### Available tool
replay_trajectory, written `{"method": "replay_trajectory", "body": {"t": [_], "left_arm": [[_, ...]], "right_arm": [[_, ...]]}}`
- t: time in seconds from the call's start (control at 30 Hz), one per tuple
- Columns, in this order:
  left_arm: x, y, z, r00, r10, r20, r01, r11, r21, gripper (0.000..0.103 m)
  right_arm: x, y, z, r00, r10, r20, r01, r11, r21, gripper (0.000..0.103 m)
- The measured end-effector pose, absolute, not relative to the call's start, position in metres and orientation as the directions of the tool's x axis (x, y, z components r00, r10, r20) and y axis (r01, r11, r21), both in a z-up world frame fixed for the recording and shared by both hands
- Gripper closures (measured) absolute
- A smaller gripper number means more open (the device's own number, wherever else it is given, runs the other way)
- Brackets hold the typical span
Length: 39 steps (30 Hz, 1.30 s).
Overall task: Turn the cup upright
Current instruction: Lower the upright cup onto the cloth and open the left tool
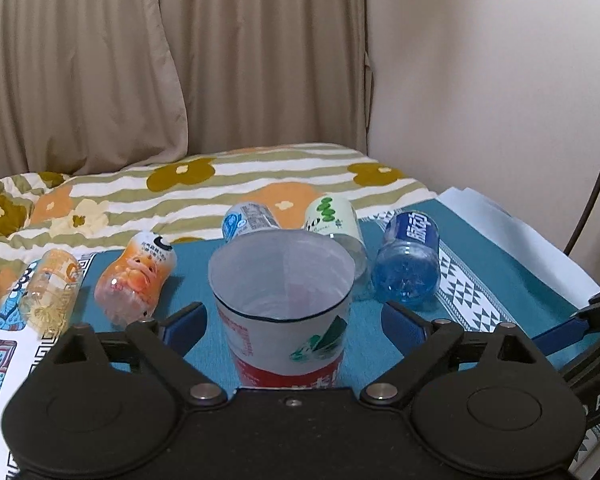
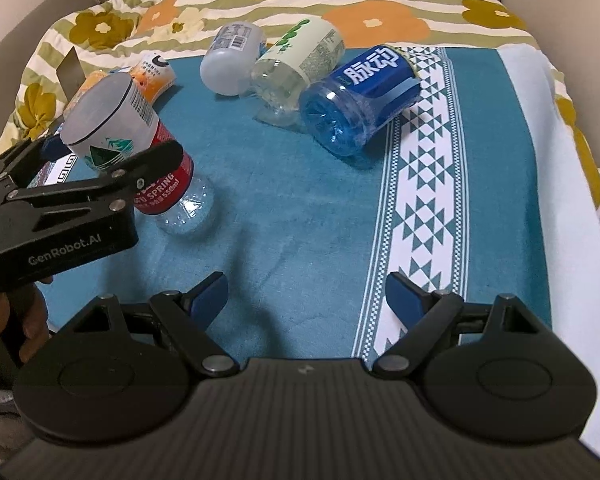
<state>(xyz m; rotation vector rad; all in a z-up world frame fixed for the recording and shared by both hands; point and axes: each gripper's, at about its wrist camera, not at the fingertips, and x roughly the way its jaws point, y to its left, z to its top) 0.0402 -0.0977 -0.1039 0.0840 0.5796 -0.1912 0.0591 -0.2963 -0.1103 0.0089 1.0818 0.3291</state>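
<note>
A cup cut from a red-and-white labelled plastic bottle (image 1: 284, 304) stands upright on the teal cloth (image 1: 196, 264), open mouth up. It also shows in the right wrist view (image 2: 140, 152). My left gripper (image 1: 292, 320) is open, its blue-padded fingers wide on either side of the cup without touching it. In the right wrist view the left gripper (image 2: 112, 160) reaches in from the left around the cup. My right gripper (image 2: 306, 296) is open and empty, low over the teal cloth (image 2: 300, 208) near the front.
Several other cut bottle cups lie on their sides at the back: orange (image 1: 136, 276), yellowish (image 1: 52, 288), white (image 1: 248, 220), green-labelled (image 1: 336, 224) and blue (image 1: 410, 256). A flowered quilt (image 1: 220, 184) lies behind, then curtains and a wall. The cloth's white patterned band (image 2: 420, 184) runs right.
</note>
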Motion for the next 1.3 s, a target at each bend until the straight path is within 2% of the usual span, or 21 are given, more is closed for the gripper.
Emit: {"method": "replay_trajectory", "body": {"t": [0.4, 0.57, 0.73, 1.03, 1.3], "left_arm": [[0.014, -0.077, -0.056, 0.776, -0.172, -0.607, 0.171, 0.983, -0.06, 0.006], [-0.005, -0.062, -0.018, 0.79, -0.145, -0.596, 0.168, 0.986, -0.017, 0.0], [-0.017, -0.043, 0.009, 0.773, -0.129, -0.621, 0.159, 0.987, -0.006, 0.0], [-0.035, -0.012, 0.013, 0.732, -0.069, -0.677, 0.087, 0.996, -0.008, 0.0], [-0.043, -0.001, 0.01, 0.731, -0.043, -0.681, 0.059, 0.998, 0.0, 0.0]], "right_arm": [[0.034, -0.295, -0.063, 0.531, 0.216, -0.819, -0.207, 0.971, 0.122, 0.002], [0.015, -0.281, -0.031, 0.586, 0.174, -0.792, -0.184, 0.98, 0.079, 0.002], [-0.003, -0.267, -0.003, 0.639, 0.139, -0.757, -0.143, 0.988, 0.061, 0.0], [-0.027, -0.252, 0.011, 0.689, 0.071, -0.721, -0.074, 0.997, 0.027, 0.0], [-0.036, -0.246, 0.008, 0.695, 0.043, -0.718, -0.048, 0.999, 0.013, 0.0]]}}
